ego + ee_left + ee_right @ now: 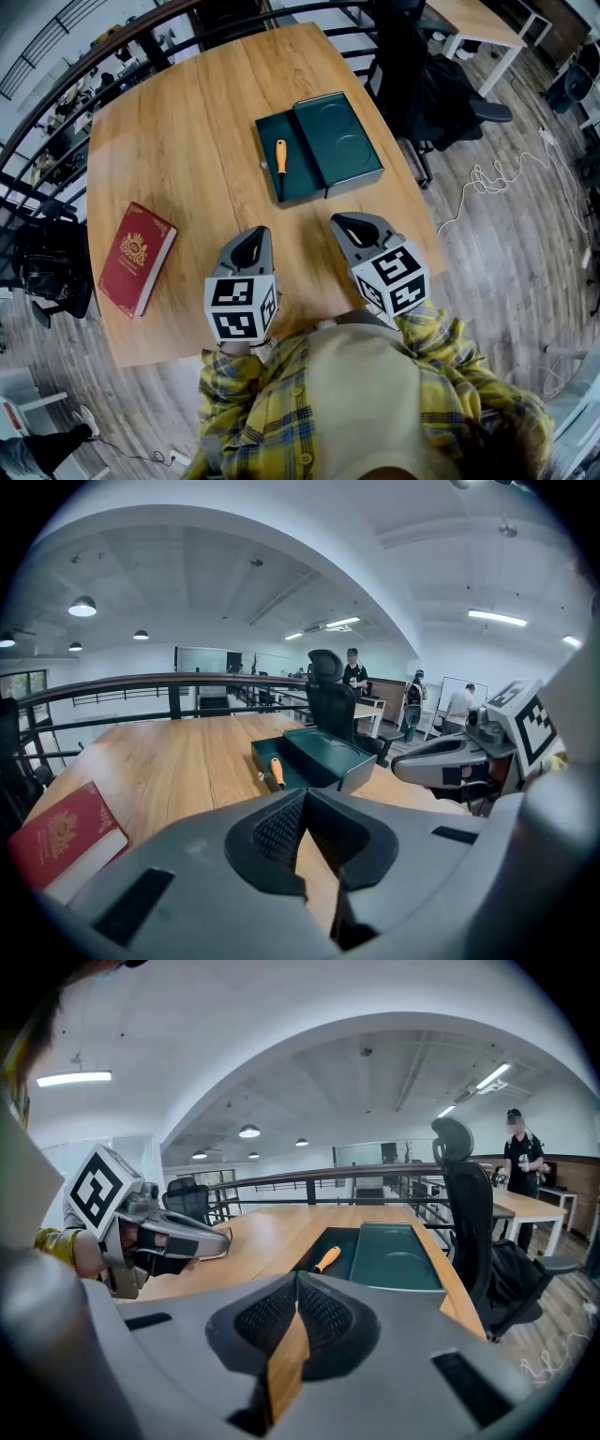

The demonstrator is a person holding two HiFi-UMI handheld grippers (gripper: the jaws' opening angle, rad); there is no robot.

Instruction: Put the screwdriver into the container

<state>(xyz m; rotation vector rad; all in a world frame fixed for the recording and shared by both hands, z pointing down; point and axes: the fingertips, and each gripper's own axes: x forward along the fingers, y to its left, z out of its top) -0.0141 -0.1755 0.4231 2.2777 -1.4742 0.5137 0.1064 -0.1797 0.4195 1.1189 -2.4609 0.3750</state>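
While both sit low at six o'clock, left claw (251, 240) pressed together and empty, right claw (354, 226) likewise closed on nothing, red book (136, 258) at nine o'clock on the wooden surface (187, 141), orange-handled screwdriver (280, 160) lying inside the dark green container (266, 139) at twelve o'clock

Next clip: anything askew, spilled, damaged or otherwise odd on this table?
Nothing spilled or damaged. Only the red book lies askew, angled near the left edge of the table. The screwdriver lies inside the open green container; the left claw and right claw are shut, empty.
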